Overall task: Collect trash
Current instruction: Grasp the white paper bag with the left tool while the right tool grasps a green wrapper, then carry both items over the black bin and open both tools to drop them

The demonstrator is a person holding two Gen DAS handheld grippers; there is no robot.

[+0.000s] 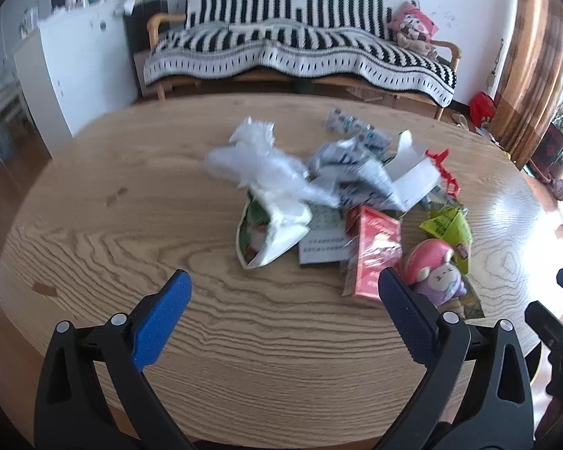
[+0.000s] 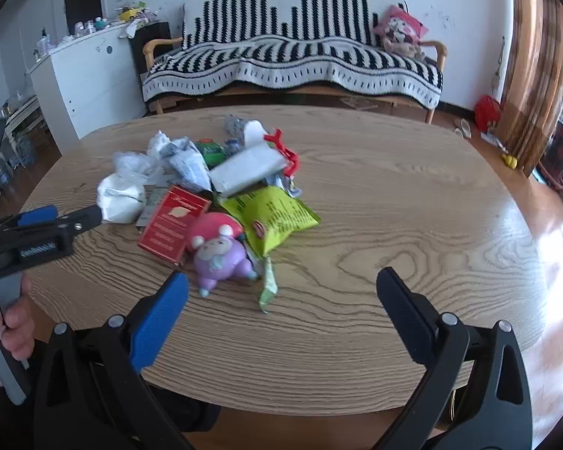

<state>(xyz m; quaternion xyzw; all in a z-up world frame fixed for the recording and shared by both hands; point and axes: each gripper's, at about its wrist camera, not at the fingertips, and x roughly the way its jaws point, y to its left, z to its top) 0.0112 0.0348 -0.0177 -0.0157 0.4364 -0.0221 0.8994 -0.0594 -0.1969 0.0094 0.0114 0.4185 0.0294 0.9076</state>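
Both grippers, left [image 1: 283, 292] and right [image 2: 281, 288], gape wide, empty. Risk: toy [image 2: 217, 251], at pile's [image 2: 214, 183] 6 o'clock, gets grabbed as trash.

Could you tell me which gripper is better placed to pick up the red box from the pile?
Probably the left gripper: it is open, and the red box lies just ahead by its right finger. The right gripper, also open, faces mostly bare table.

The left gripper [image 1: 283, 288] was wide open, its two fingers far apart and holding nothing. The right gripper [image 2: 281, 288] was wide open too. A bare hand [image 2: 13, 322] held the left gripper's handle.
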